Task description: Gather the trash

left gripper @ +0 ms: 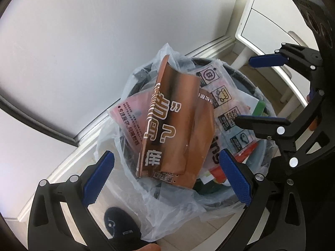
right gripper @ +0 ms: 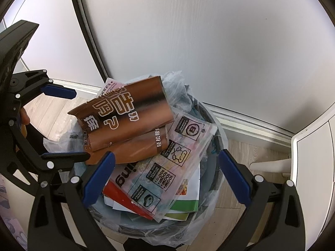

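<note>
Both grippers hover over a full bin, fingers spread, gripping nothing.

Left gripper (left gripper: 165,179) and right gripper (right gripper: 166,179) flank a brown packet (left gripper: 178,129) lying atop printed wrappers (right gripper: 167,167) in the bag-lined trash bin (left gripper: 249,192), which stands on the wooden floor (right gripper: 52,113) beside the white wall (right gripper: 209,41).

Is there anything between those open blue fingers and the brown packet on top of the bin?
Nothing visible. The brown packet lies on top of the heaped trash in the lined bin, fully exposed. The left gripper hangs open right over it, and the right gripper, also open, is over the clear printed bag beside it.
</note>
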The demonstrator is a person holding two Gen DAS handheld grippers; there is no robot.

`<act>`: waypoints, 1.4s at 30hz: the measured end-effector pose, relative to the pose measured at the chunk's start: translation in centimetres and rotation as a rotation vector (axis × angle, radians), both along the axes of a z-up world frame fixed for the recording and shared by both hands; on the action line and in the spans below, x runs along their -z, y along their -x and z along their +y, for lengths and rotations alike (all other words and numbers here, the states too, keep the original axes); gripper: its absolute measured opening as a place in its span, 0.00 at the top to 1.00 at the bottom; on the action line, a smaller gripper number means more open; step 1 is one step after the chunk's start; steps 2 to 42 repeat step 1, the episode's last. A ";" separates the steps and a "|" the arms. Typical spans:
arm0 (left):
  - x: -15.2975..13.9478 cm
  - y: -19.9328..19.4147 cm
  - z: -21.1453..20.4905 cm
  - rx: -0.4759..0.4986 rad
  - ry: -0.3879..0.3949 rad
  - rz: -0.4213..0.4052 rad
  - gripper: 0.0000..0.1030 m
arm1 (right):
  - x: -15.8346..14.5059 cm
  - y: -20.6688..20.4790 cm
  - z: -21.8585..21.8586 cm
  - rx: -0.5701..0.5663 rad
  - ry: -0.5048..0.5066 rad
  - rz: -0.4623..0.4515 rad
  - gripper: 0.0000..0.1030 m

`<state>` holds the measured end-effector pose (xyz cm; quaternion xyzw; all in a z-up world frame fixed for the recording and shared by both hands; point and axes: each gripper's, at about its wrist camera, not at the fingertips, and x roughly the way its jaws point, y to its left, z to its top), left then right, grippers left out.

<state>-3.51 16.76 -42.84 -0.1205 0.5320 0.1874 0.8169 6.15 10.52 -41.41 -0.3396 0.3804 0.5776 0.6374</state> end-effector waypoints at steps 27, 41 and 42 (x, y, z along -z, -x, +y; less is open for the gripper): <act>0.0 0.0 0.0 0.001 -0.006 -0.001 0.06 | 0.0 0.0 0.1 0.001 0.000 -0.001 0.07; 0.0 0.0 0.0 0.001 -0.006 -0.001 0.06 | 0.0 0.0 0.1 0.001 0.000 -0.001 0.07; 0.0 0.0 0.0 0.001 -0.006 -0.001 0.06 | 0.0 0.0 0.1 0.001 0.000 -0.001 0.07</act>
